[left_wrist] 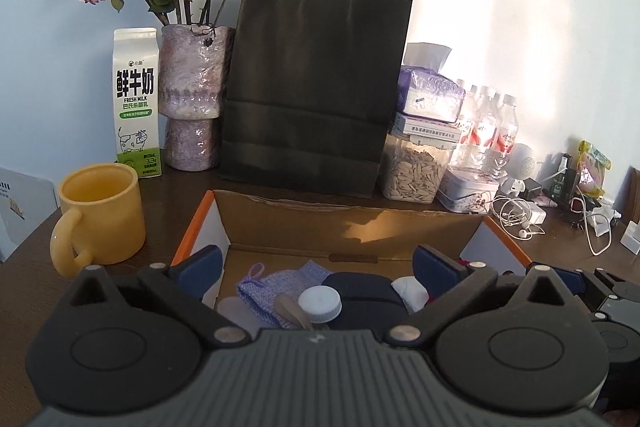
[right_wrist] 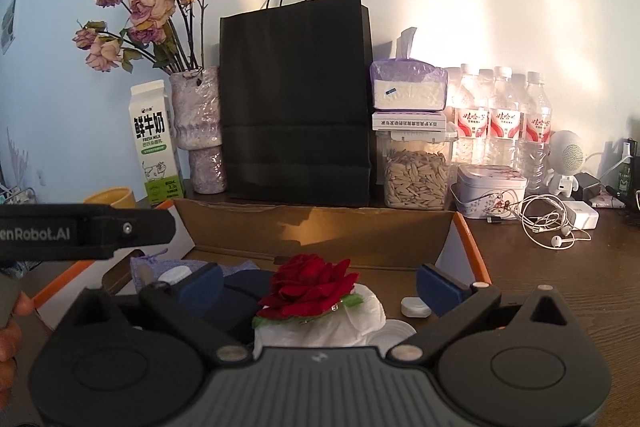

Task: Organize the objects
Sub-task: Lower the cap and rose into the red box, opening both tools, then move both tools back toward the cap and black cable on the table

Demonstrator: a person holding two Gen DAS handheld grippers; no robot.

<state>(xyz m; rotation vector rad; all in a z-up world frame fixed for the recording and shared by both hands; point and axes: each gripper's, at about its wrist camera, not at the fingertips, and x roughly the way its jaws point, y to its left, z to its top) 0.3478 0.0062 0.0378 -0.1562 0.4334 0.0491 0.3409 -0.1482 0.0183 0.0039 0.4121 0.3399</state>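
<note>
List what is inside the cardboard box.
In the cardboard box: a red rose on white wrapping, a lilac knitted pouch, a white-capped bottle, a dark case and a small white container. The grippers cover the box's near part.

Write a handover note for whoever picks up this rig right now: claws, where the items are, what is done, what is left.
Left claw: open, nothing between its fingers, over the left part of the cardboard box.
Right claw: open, empty, over the right part of the box, above the red rose.

In the box: purple knit pouch, bottle with white cap, dark navy case, red rose on white wrapping, small white round case.

Done: these items lie inside the box.
Left: the pictures do not show which desk items, such as the yellow mug or earphones, still belong in it.
</note>
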